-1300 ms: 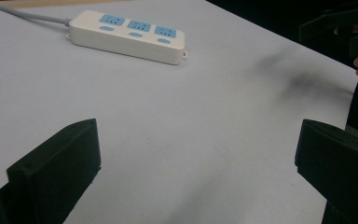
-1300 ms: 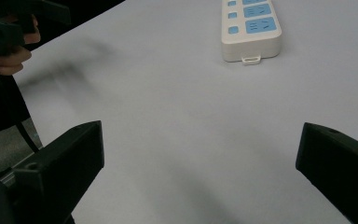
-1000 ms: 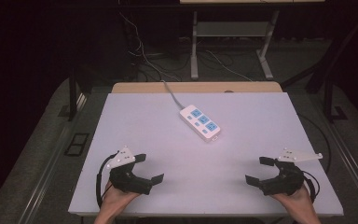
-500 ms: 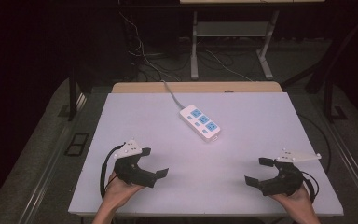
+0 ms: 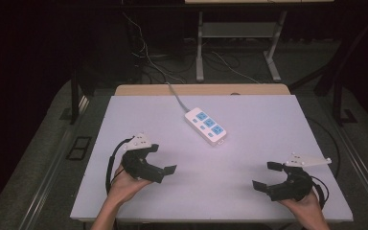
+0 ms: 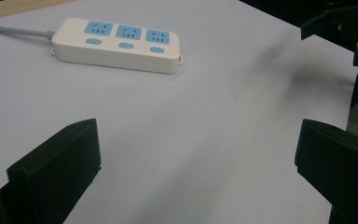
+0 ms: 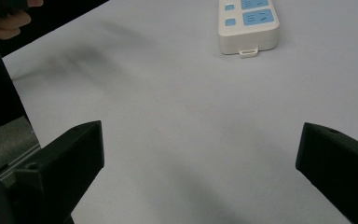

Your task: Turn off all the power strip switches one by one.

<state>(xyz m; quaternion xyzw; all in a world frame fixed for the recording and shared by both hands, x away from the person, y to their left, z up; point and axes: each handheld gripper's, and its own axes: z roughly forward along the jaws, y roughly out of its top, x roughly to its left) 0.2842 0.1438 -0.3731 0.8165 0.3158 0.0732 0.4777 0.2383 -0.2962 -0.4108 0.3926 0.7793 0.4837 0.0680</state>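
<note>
The left gripper had crept forward toward the power strip (lying mid-table, untouched), jaws spread and empty; the right gripper waited, jaws likewise released.

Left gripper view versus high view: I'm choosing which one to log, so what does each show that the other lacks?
The left gripper view alone shows the power strip's side wall and outlet slots close up. The high view alone shows the left gripper from outside, open, both forearms, the table's wooden far edge and the floor cables. Both show the strip, its grey cord, the white tabletop and the open right gripper.
</note>
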